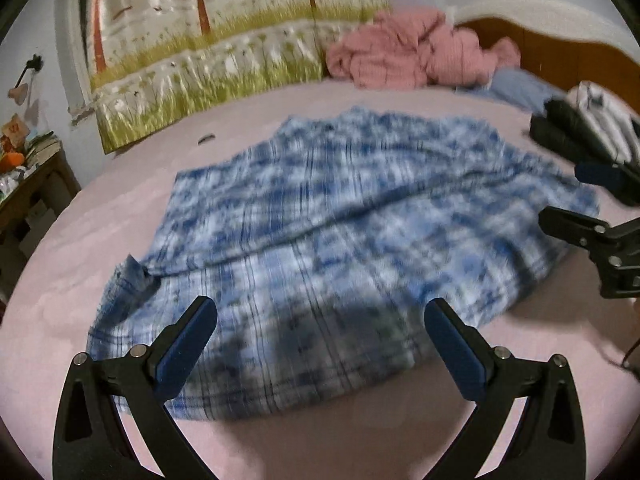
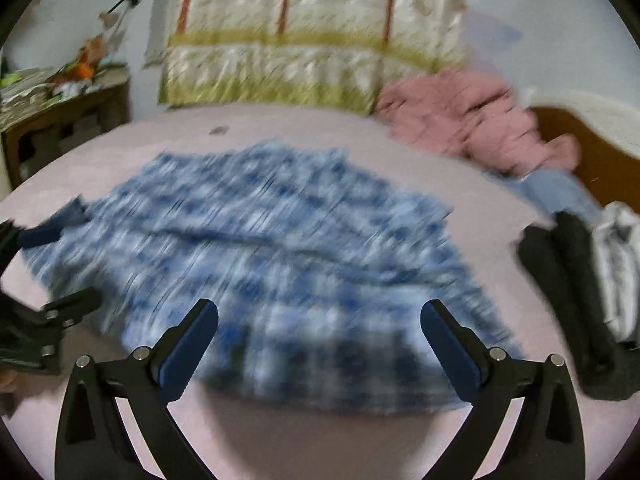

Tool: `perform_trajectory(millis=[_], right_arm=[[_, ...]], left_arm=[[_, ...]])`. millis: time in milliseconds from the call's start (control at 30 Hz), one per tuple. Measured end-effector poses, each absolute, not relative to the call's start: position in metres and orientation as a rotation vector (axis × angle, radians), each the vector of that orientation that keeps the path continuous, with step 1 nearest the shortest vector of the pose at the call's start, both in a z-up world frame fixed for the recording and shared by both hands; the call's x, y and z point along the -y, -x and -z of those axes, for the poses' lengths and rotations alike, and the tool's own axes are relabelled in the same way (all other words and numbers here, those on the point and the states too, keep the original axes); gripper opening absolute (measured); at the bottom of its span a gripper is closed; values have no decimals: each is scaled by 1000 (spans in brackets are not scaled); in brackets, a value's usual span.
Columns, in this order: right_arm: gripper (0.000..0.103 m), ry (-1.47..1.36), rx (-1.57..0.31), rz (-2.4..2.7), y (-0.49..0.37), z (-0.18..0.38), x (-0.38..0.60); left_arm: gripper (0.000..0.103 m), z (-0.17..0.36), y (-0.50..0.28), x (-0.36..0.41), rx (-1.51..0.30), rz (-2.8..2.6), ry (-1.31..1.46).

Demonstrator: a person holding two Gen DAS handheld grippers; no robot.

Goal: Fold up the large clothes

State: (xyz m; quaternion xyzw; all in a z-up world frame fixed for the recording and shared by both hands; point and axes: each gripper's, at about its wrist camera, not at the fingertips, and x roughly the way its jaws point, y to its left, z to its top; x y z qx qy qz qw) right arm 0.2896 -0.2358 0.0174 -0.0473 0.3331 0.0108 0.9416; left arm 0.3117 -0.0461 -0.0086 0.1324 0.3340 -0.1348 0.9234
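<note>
Blue plaid shirt (image 1: pixel 340 248) between spread grippers

Each claw (image 1: pixel 320 320) (image 2: pixel 320 320) is black, with blue-padded fingers (image 1: pixel 182 354), silver pivot screws and triangular cut-outs

Plaid shirt (image 1: pixel 340 240): thin woven cloth, blue and white, matt, softly creased; bed sheet (image 1: pixel 120 216): pale pink cloth, matt, smooth; pink blanket (image 1: pixel 416 56): thick, nubby knit; curtain (image 1: pixel 224 40): glossy printed fabric; headboard (image 1: pixel 560 52): brown wood, smooth; left gripper (image 1: pixel 320 320): matt black plastic, blue pads, metal pins; side table (image 2: pixel 68 128): dark wood.
</note>
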Motion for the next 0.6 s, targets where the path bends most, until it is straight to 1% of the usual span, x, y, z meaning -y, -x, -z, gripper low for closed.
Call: perform_trajectory(millis=[133, 400, 500, 600], right_arm=[[102, 115, -697, -2, -290, -12, 233], [102, 149, -751, -5, -296, -2, 229], [102, 137, -795, -28, -301, 4, 230], [102, 81, -844, -67, -304, 11, 236]], left_arm=[[103, 20, -312, 52, -745, 293, -293], [103, 31, -314, 57, -781, 254, -362], [103, 32, -318, 55, -777, 223, -371], [103, 26, -316, 48, -708, 184, -325]])
